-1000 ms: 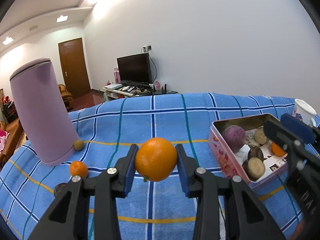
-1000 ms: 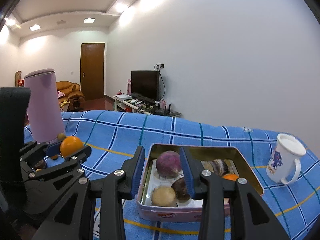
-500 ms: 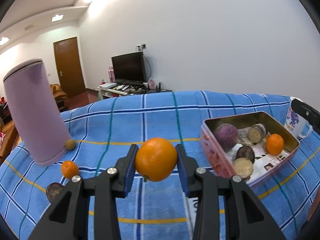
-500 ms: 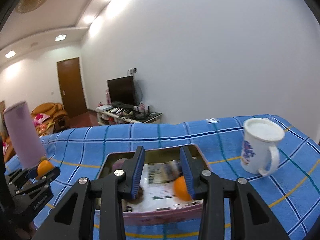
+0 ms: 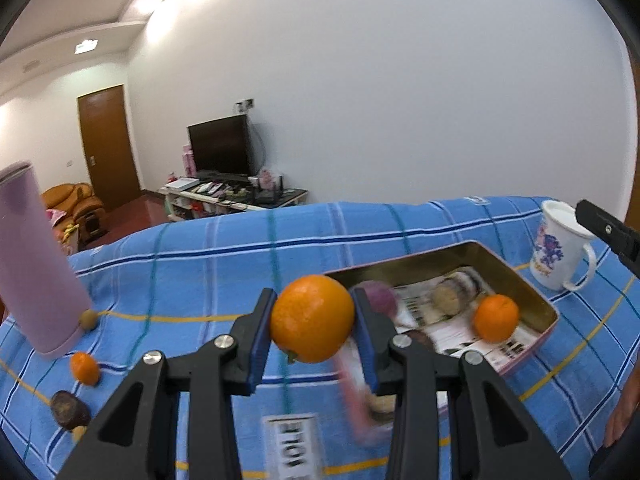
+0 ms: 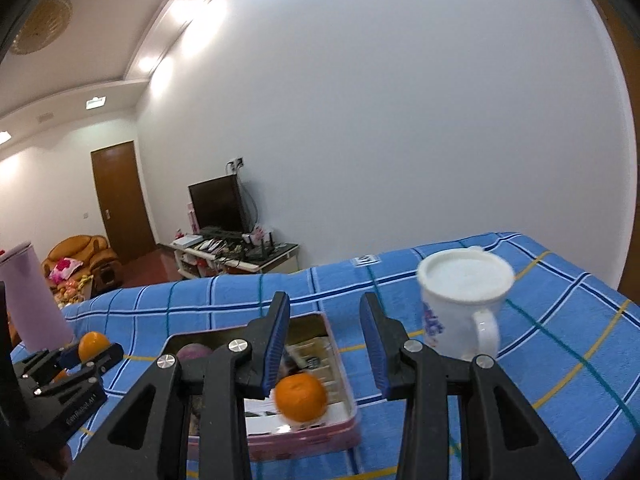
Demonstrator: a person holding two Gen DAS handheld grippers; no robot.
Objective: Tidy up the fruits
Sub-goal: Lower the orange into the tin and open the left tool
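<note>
The left gripper (image 5: 314,318) pinches a large orange (image 5: 312,318) between its blue pads (image 5: 258,334), holding it clear above the blue checked tablecloth (image 5: 224,264), just short of the near left corner of the pink tin (image 5: 536,296). The step in hand looks like the carry: one fruit is lifted and on its way to the tin. The right gripper (image 6: 325,344) holds nothing; its jaws stand apart with only air between them, above the tin's right side, near the white mug (image 6: 464,300).

Inside the tin lie a small tangerine (image 5: 496,318) toward its right end, a purple round fruit (image 5: 380,300) at its left, and some brownish pieces on printed paper that are too blurred to name.

Toward the cloth's left edge, beside the pink kettle (image 5: 36,264), a small orange (image 5: 85,367), a dark fruit (image 5: 69,409) and a small tan fruit (image 5: 89,319) wait, well apart from the tin.

The next move probably calls for bringing the large orange over the tin's rim, lowering it onto a free patch of the paper between the purple fruit and the tangerine, and only then spreading the pads, since a round fruit let go from height would roll or knock the others.
</note>
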